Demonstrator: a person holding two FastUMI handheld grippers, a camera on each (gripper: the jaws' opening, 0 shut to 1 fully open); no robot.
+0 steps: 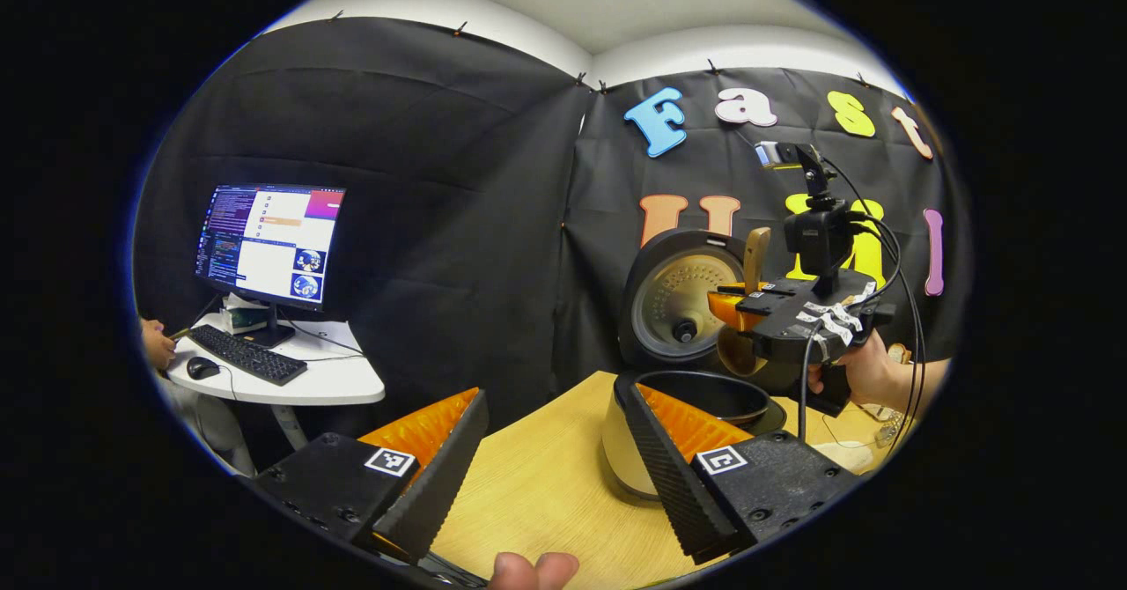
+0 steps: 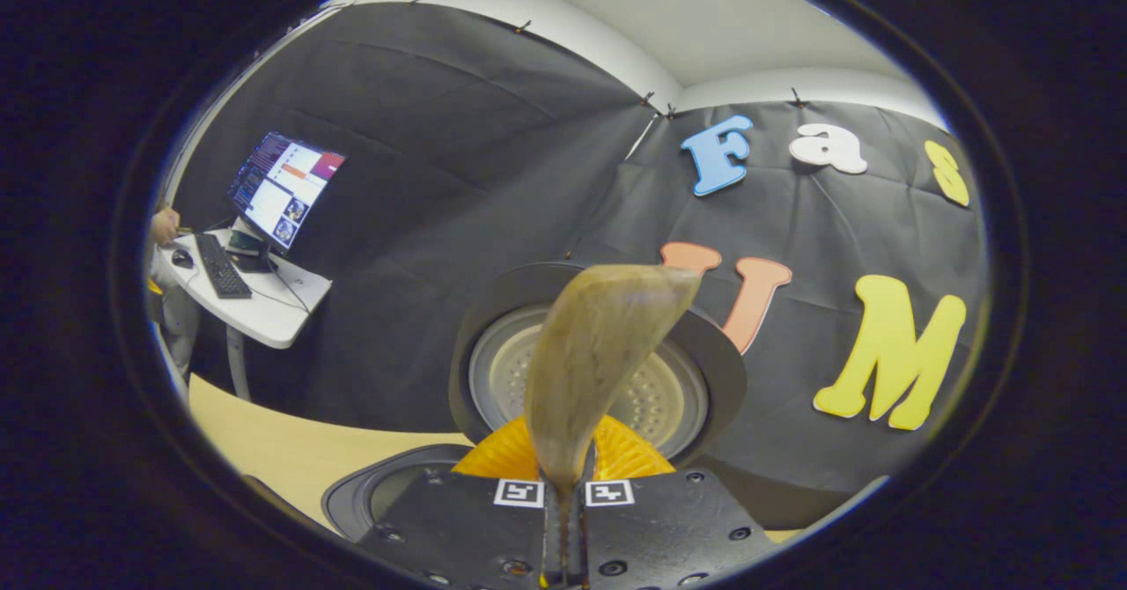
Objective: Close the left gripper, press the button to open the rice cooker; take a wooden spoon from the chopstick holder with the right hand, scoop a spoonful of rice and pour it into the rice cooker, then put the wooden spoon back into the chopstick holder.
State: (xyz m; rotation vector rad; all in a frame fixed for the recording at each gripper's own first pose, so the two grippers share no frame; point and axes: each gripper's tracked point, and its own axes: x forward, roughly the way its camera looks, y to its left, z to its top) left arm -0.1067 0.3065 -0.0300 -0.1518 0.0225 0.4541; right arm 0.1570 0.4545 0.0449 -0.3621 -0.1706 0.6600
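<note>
The wooden table [image 1: 537,484] is the largest surface, and a wide bare part of it lies between the left gripper [image 1: 546,449] and the rice cooker [image 1: 687,396]. The cooker stands near the back wall with its lid [image 1: 682,295] raised upright, so the dark inner pot [image 1: 704,394] is open to the top. In the right gripper view the lid [image 2: 656,396] stands just behind the spoon, and the pot rim [image 2: 387,484] shows low on the left.

At the left, well apart from the table, a small white desk [image 1: 326,379] carries a monitor [image 1: 268,242], a keyboard [image 1: 246,354] and a mouse [image 1: 201,367]; a person's hand [image 1: 157,343] is at its edge. The writing on the screen is too small to read.

The right gripper [image 1: 735,299], held by a hand [image 1: 867,370], hovers over the pot. Its two fingers are pressed together on the wooden spoon [image 2: 590,370], whose bowl points up. The left gripper's fingers stand wide apart and hold nothing. Small square black-and-white markers [image 1: 390,461] sit on the grippers.
</note>
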